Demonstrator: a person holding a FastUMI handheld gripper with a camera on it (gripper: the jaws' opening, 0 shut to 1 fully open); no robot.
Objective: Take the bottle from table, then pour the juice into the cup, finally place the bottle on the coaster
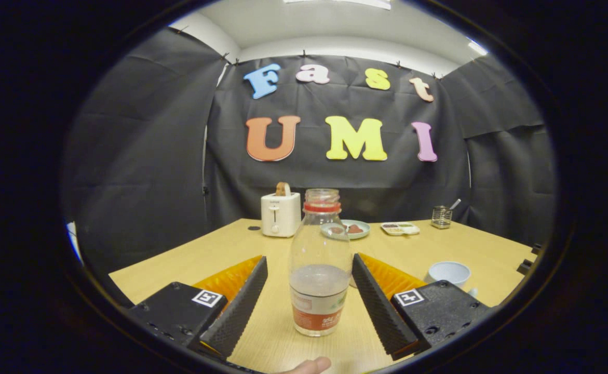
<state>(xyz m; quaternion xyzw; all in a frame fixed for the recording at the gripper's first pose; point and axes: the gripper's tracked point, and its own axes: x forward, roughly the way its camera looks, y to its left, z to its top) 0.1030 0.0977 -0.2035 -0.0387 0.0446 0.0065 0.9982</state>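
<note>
- The gripper was spread wide, its two black ribbed fingers angled outward on either side of the bottle, with nothing held.
- Clear gaps showed between each finger pad and the bottle's sides; neither finger touched it.
- The bottle stood upright on the wooden table, between the fingers and close to the camera.
- It was clear plastic, with a rounded shoulder narrowing to a threaded neck that bore a red ring; its mouth looked open, without a cap.
- A pale, cloudy liquid filled roughly the lower third, its surface level.
- A label wrapped the lower body, white above and red-orange below; the print was too small to make out.
- A pale blue cup sat on the table beyond the right finger, well apart from the bottle.
- Farther back stood a white toaster with a slice of bread poking out of its slot.
- Behind the bottle lay a light green plate with something brownish on it, then a small white tray, and a little glass holder with a utensil in it.
- A fingertip of the person showed just below the bottle, at the table's near edge.
</note>
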